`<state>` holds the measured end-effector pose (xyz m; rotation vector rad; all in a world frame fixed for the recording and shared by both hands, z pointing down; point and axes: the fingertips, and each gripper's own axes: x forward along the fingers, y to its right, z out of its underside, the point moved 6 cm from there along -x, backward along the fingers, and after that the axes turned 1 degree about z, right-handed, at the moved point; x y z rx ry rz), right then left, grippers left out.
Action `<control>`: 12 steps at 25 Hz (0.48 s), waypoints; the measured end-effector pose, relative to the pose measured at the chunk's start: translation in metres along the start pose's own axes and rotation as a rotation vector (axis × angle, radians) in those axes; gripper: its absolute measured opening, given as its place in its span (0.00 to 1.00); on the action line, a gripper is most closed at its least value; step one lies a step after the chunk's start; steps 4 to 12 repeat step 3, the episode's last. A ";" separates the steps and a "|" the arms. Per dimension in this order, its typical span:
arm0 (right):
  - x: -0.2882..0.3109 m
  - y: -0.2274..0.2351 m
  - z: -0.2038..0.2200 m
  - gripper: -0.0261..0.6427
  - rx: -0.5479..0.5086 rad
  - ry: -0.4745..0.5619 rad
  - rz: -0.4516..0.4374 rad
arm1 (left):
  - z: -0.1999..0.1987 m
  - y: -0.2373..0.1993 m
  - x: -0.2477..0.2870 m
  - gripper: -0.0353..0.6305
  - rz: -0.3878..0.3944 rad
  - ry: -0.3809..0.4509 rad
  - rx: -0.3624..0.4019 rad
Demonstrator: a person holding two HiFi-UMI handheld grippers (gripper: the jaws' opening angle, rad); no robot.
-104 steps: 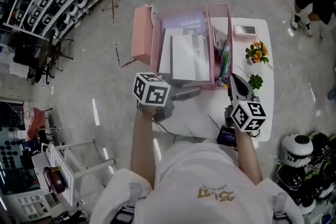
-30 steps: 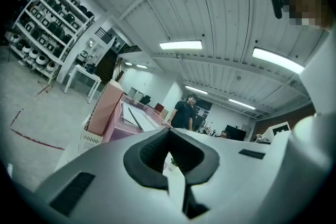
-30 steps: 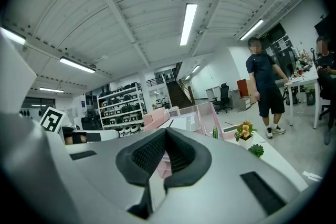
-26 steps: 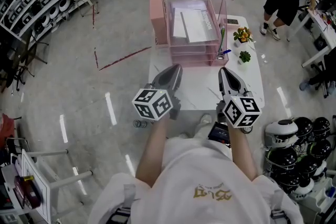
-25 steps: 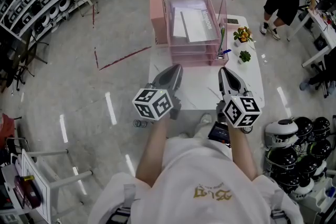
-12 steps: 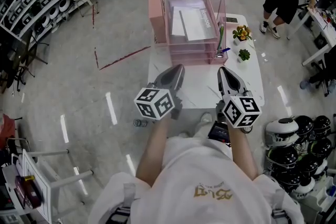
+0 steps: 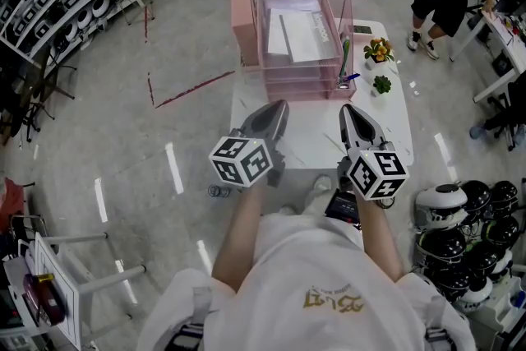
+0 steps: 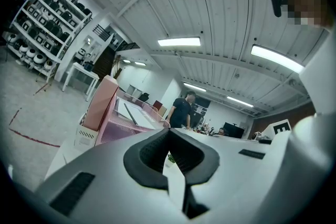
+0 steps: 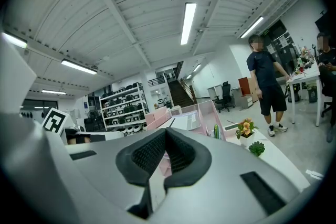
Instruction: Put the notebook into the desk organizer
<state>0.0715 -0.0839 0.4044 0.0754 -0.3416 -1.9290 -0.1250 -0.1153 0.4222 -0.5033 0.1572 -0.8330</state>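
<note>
White table (image 7: 316, 136), seen from close by, bears the pink desk organizer (image 7: 300, 86) at its far end. The notebook (image 7: 306, 35) lies flat in the organizer's top tray, so the task appears complete. Left gripper (image 7: 277, 108) and right gripper (image 7: 349, 112) hover level over the table's near edge, well apart from the organizer. Both have their jaws closed together and hold nothing, probably because nothing remains to be carried.

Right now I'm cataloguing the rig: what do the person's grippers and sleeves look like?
The left gripper and right gripper match: grey, tapered, beak-like jaws with black ribbed pads, each carrying a white cube of black square markers. The person wears a white short-sleeved shirt with gold print.
</note>
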 end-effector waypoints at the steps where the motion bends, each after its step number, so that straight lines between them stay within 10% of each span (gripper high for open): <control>1: 0.000 0.000 0.000 0.06 -0.002 -0.001 0.000 | 0.000 0.000 0.000 0.08 0.000 0.000 -0.001; 12: 0.001 0.000 0.001 0.06 -0.010 -0.003 0.002 | 0.000 -0.001 0.001 0.08 0.001 -0.001 -0.004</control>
